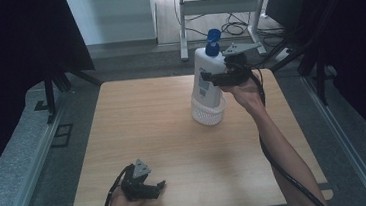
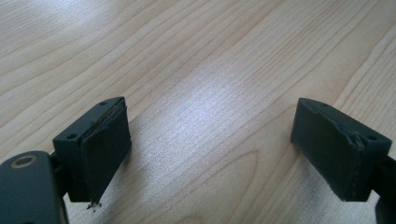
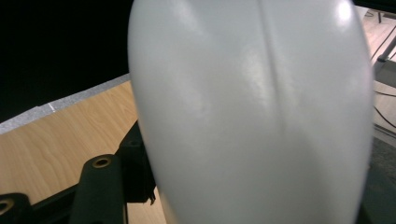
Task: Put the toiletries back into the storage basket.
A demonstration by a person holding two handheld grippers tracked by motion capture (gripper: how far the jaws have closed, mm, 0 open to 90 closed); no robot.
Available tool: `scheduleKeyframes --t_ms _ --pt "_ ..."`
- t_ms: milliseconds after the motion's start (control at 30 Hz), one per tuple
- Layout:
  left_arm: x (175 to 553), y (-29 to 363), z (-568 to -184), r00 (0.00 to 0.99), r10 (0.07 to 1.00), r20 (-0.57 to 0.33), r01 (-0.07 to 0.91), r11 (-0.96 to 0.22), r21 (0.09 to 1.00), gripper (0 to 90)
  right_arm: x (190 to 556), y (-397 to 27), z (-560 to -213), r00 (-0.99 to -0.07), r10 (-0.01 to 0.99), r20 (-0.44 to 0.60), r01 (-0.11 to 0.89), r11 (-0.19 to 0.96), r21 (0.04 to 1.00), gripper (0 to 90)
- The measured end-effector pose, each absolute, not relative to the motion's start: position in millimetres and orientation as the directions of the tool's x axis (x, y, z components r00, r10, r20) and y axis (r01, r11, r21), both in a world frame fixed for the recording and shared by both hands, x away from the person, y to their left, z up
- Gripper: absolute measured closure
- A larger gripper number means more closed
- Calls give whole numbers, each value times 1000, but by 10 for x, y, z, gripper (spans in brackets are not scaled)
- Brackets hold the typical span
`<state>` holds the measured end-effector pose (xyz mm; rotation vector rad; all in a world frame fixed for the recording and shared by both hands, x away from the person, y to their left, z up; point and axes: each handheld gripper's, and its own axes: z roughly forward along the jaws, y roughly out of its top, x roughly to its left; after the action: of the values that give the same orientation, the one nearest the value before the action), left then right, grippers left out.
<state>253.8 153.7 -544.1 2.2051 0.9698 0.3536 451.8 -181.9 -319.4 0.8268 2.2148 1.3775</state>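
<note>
Left gripper (image 1: 148, 186) idled at the table's (image 1: 163, 135) near edge, fingers (image 2: 105, 144) spread. Right gripper (image 1: 209, 77) pinched the white bottle (image 1: 208, 78) mid-body, probably for balance, bottom inside the mesh cup (image 1: 208, 115).

The right claw (image 1: 210, 76) grips the white bottle (image 1: 207, 78) (blue cap) in the mesh basket (image 1: 208, 114).

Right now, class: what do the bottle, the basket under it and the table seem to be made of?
Bottle: probably plastic, smooth and slightly glossy; soft highlights and a moulded seam show in the right gripper view. Its cap looks like blue plastic.
Basket: probably white plastic, with a perforated mesh wall.
Table: wood or a wood-look laminate, with pale grain lines and a soft sheen.
</note>
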Motion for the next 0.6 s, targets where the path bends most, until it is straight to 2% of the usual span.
scheduleKeyframes --t_ms 600 --pt "2540 1533 -5442 683 730 -27 541 -480 690 113 4734 -1841 -3401 -733 679 -49 273 360 892 376"
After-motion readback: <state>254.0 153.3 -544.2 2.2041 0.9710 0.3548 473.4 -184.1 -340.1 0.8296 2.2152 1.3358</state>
